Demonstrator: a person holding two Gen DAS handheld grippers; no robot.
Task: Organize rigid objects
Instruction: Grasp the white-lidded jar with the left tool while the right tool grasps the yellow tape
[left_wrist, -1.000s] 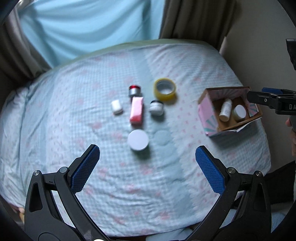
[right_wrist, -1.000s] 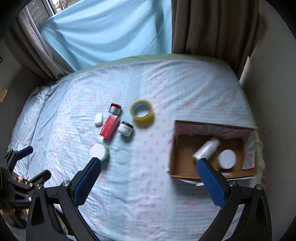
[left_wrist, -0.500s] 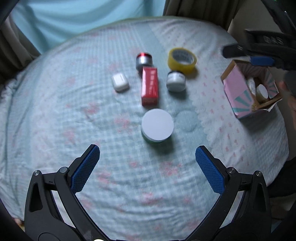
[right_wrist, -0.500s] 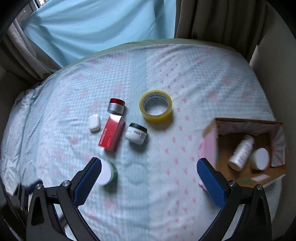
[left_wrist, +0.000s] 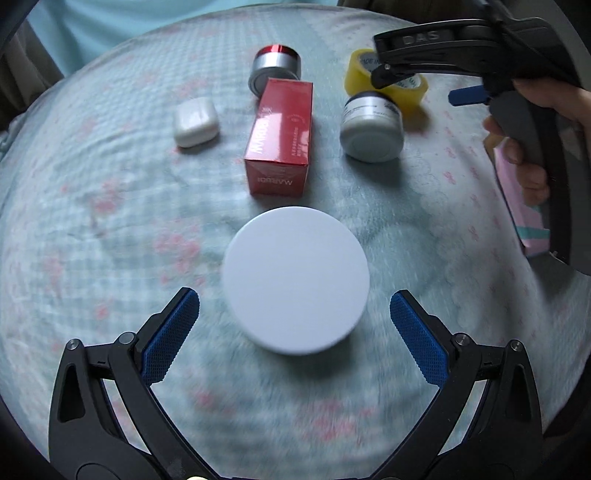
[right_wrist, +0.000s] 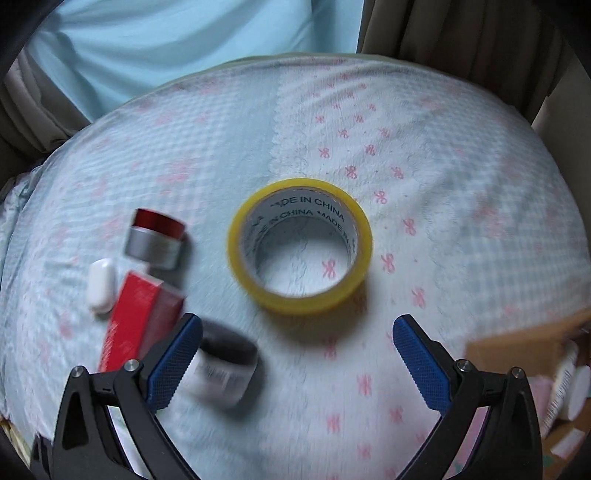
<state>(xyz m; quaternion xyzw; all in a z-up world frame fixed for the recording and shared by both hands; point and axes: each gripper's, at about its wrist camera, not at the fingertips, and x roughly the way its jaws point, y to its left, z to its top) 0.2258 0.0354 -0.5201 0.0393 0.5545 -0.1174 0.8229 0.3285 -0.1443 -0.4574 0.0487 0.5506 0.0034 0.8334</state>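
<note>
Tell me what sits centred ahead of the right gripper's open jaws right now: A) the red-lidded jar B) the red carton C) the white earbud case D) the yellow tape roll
D: in the right wrist view the yellow tape roll lies flat on the bedspread, centred just beyond the open right gripper.
</note>
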